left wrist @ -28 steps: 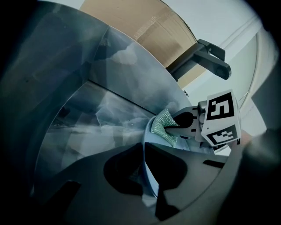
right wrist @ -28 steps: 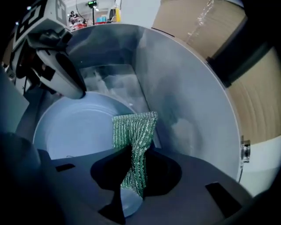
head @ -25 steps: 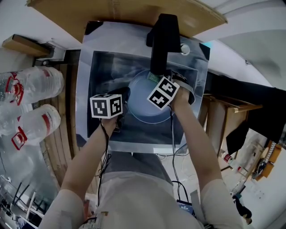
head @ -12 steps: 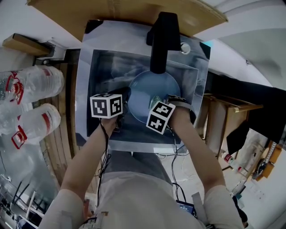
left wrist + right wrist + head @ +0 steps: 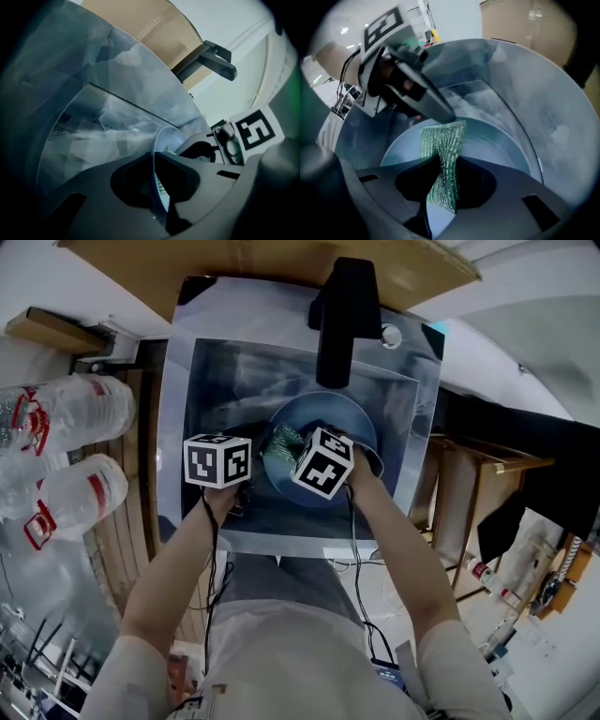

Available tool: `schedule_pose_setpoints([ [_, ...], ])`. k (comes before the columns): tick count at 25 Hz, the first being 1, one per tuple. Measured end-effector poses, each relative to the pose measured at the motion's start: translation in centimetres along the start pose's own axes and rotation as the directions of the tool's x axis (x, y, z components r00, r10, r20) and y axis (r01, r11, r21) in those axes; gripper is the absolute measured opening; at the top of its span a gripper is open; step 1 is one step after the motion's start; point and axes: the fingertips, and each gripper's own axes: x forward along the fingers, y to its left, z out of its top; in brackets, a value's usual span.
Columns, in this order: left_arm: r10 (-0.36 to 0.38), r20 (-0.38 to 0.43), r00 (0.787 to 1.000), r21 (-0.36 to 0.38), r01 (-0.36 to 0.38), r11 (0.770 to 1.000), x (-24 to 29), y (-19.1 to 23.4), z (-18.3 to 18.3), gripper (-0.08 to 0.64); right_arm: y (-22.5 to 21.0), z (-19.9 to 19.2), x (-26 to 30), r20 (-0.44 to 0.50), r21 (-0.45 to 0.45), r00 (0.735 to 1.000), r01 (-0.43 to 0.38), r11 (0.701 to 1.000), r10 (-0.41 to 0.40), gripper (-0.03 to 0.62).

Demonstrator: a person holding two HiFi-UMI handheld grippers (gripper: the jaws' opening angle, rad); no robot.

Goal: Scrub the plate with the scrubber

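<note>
A pale blue plate [image 5: 354, 424] stands tilted in the steel sink [image 5: 208, 371]. My left gripper [image 5: 154, 165] is shut on the plate's left rim [image 5: 165, 138], which runs edge-on between its jaws. The right gripper [image 5: 446, 165] is shut on a green mesh scrubber [image 5: 440, 140]. The scrubber's free end lies against the plate's face [image 5: 492, 143]. In the head view the scrubber [image 5: 279, 446] sits at the plate's left side, close to the left gripper [image 5: 257, 454]. The right gripper's marker cube [image 5: 323, 462] covers the plate's middle.
A black faucet [image 5: 342, 320] reaches over the sink's far side, just beyond the plate. The sink walls [image 5: 543, 93] close in all around. Large water bottles [image 5: 66, 456] lie left of the sink. A wooden board [image 5: 253, 261] sits behind it.
The right gripper has swept the scrubber from the plate's far edge toward me, then leftward across its face to the left side. The left gripper and plate have stayed put.
</note>
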Motion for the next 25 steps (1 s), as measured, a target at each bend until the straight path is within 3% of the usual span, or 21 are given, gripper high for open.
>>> schedule_pose_setpoints([
  [1,-0.014,-0.001,1.0,-0.019,0.014,1.0,-0.2,0.0,-0.1,0.035,-1.3,0.1,-0.2,0.011,0.026,1.0,0.014,1.0,-0.014,0.146],
  [4,-0.033,0.011,0.999,-0.065,0.034,0.997,-0.5,0.2,-0.1,0.035,-5.7,0.0,-1.2,0.017,0.077,0.995,0.1,0.992,-0.102,0.133],
  [8,-0.02,0.03,0.999,-0.082,0.023,0.996,-0.7,0.4,-0.2,0.035,-9.3,-0.6,-2.3,-0.039,0.065,0.979,0.201,0.977,-0.199,0.118],
  [10,-0.017,0.031,0.999,-0.08,0.019,0.997,-0.7,0.4,-0.1,0.035,-10.7,-1.9,-2.9,-0.101,0.029,0.955,0.284,0.958,-0.28,0.112],
  [13,-0.016,0.022,1.0,-0.069,0.018,0.997,-0.7,0.4,-0.1,0.035,-11.5,-5.2,-3.9,-0.243,-0.089,0.896,0.36,0.929,-0.371,0.103],
  [15,-0.016,0.018,1.0,-0.067,0.017,0.998,-0.6,0.3,-0.2,0.035,-10.7,-7.7,-4.4,-0.343,-0.163,0.864,0.332,0.929,-0.369,0.101],
  [18,-0.013,0.022,1.0,-0.071,0.014,0.997,-0.7,0.4,-0.1,0.035,-8.3,-10.0,-4.5,-0.422,-0.187,0.854,0.246,0.951,-0.304,0.1],
  [22,-0.007,0.024,1.0,-0.054,0.008,0.998,-0.7,0.4,-0.2,0.035,-3.3,-11.0,-3.7,-0.458,-0.209,0.872,0.083,0.974,-0.173,0.101],
  [25,-0.012,0.02,1.0,-0.048,0.013,0.999,-0.5,0.4,-0.1,0.035,0.8,-10.3,-2.7,-0.429,-0.254,0.9,-0.035,0.967,-0.08,0.104],
])
